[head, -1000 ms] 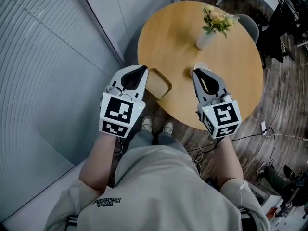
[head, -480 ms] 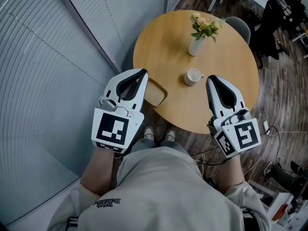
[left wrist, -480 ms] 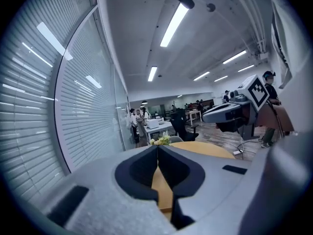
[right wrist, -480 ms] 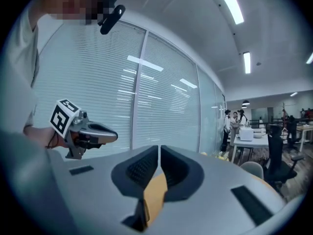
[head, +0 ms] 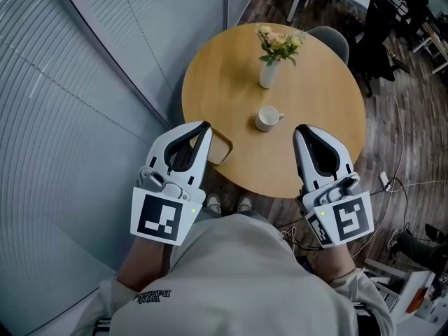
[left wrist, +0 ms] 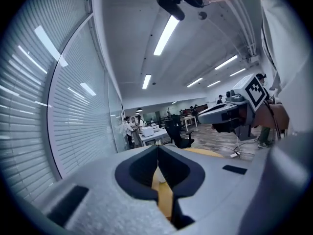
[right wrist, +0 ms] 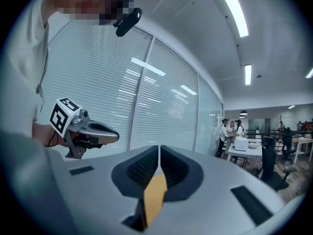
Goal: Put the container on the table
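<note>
A shallow tan container (head: 220,150) lies on the round wooden table (head: 315,96) at its near left edge, partly hidden behind my left gripper (head: 204,127). That gripper is shut and empty, its tip just over the container's near side. My right gripper (head: 300,130) is also shut and empty, held above the table's near edge to the right of a white cup (head: 266,118). In the left gripper view the jaws (left wrist: 158,150) meet with nothing between them. The right gripper view shows the same for its jaws (right wrist: 159,151).
A white vase with flowers (head: 270,56) stands at the table's far side. A grey chair (head: 333,40) sits behind the table. Slatted glass walls (head: 84,68) run along the left. Cables (head: 392,187) lie on the wooden floor at right.
Both grippers have drawn back toward the person. The right gripper has moved off the cup, and the left tip has slid back from beside the container.
</note>
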The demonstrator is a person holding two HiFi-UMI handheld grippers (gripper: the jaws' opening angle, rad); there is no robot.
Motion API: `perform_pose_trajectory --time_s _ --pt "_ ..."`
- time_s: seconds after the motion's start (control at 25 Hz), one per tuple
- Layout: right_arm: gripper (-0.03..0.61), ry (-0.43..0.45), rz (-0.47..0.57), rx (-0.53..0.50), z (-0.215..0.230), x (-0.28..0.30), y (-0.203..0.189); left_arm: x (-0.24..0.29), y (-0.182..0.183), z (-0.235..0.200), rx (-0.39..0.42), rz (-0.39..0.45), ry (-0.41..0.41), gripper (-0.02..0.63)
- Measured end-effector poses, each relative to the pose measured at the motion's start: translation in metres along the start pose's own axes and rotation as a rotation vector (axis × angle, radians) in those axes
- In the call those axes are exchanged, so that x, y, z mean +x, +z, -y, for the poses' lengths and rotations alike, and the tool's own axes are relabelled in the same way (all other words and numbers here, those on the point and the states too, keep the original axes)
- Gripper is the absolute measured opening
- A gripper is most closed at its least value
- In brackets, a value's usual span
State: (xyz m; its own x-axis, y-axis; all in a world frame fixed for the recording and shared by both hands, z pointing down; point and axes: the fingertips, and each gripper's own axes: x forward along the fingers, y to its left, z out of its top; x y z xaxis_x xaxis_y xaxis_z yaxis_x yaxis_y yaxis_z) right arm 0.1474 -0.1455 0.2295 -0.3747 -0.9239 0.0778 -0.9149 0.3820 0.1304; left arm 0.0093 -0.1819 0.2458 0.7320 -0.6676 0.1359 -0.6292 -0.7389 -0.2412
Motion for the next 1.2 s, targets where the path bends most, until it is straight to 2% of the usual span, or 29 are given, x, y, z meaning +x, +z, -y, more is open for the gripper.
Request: perform_pose_trajectory --time_s 0.12,0.36,0.64,0.88,1.2 --pt "0.035 -0.014 -0.027 0.006 0.008 -0.002 -0.01 0.003 -0.001 0.006 0.021 -0.011 -0.006 0.021" --pt "0.032 -0.034 -0.051 0.013 0.02 -0.007 -0.016 0.006 -0.006 0.009 -0.035 -0.027 -0.012 0.021" --pt "0.032 -0.038 -0.05 0.011 0.022 -0.004 -0.019 0.012 -0.011 0.011 -0.037 -0.039 -0.013 0.021" --pt "0.032 -0.048 -0.07 -0.073 0.021 -0.005 -0.018 0.011 -0.006 0.008 -0.061 -0.011 -0.004 0.021" --pt "0.032 -0.046 -0.075 -0.094 0.023 0.0 -0.021 0.016 -0.01 0.005 -0.05 -0.023 -0.01 0.021"
